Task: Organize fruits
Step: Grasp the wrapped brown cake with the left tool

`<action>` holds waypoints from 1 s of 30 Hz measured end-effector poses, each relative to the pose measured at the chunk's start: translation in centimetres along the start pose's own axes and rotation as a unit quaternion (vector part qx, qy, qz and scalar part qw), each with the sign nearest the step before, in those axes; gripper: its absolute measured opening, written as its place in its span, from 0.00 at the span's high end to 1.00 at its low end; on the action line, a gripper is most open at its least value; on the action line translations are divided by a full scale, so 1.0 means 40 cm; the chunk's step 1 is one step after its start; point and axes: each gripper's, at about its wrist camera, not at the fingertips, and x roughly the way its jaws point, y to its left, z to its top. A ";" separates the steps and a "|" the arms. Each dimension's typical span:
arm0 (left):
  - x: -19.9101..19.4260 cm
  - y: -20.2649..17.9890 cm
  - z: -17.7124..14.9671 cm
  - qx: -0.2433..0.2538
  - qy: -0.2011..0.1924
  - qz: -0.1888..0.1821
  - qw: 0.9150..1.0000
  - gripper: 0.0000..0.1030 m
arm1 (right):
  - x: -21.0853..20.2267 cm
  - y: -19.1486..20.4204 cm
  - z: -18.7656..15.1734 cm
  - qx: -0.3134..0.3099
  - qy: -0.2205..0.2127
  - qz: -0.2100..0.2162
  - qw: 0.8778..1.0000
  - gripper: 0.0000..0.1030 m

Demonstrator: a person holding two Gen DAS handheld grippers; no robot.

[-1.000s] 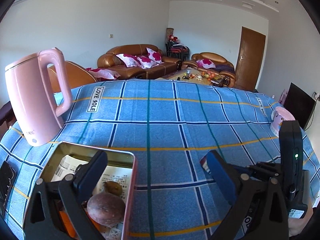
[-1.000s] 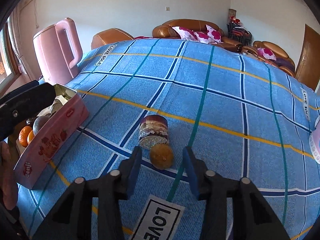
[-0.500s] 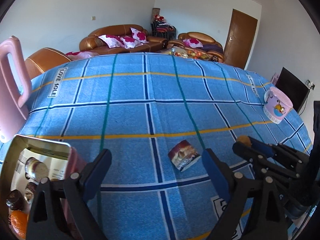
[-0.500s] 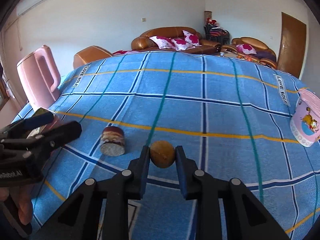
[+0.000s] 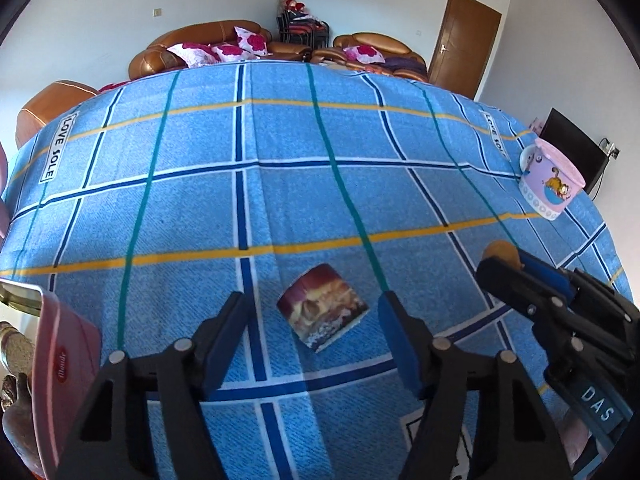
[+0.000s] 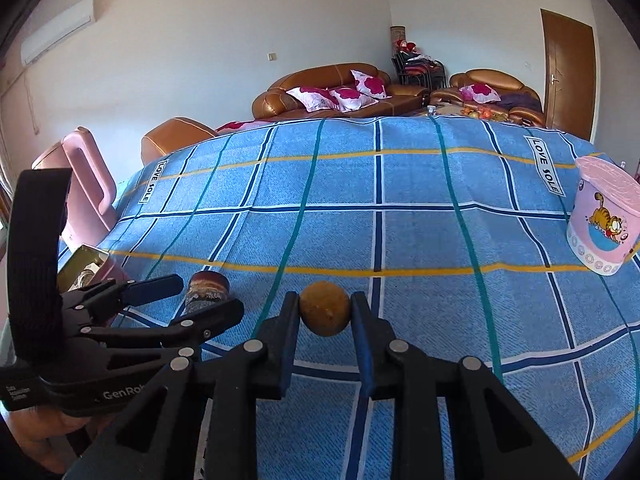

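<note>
A small round brown fruit (image 6: 325,312) is pinched between the pads of my right gripper (image 6: 325,307), which is shut on it just over the blue checked cloth (image 6: 400,240). In the left wrist view the same fruit (image 5: 500,251) shows at the tip of the right gripper (image 5: 505,266). A short can with a dark picture label (image 5: 322,307) lies on its side between the fingers of my left gripper (image 5: 313,301). Those jaws are closing, with gaps still on both sides of the can. The can (image 6: 208,285) and left gripper (image 6: 206,294) also appear in the right wrist view.
An open red tin box (image 5: 68,344) with several items inside sits at the left edge, and its rim (image 6: 82,254) shows behind the left gripper. A pink kettle (image 6: 88,184) stands far left. A pink cartoon cup (image 5: 550,180) (image 6: 604,228) stands at the right.
My left gripper swung from above the tin to the right, came down around the can, and its jaws narrowed. My right gripper shut on the brown fruit and carried it rightward, away from the can.
</note>
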 end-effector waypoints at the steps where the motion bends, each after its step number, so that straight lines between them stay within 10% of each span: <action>1: 0.001 0.002 0.001 -0.001 -0.001 -0.003 1.000 0.39 | 0.000 0.000 0.000 0.000 0.000 0.000 1.000 0.73; 4: 0.002 0.001 0.003 0.001 -0.002 -0.016 1.000 0.56 | -0.001 0.003 -0.001 -0.002 0.000 0.000 1.000 0.73; 30: -0.077 0.028 -0.009 -0.016 -0.074 -0.006 0.997 0.56 | -0.037 0.023 -0.008 -0.026 -0.039 0.031 0.998 0.73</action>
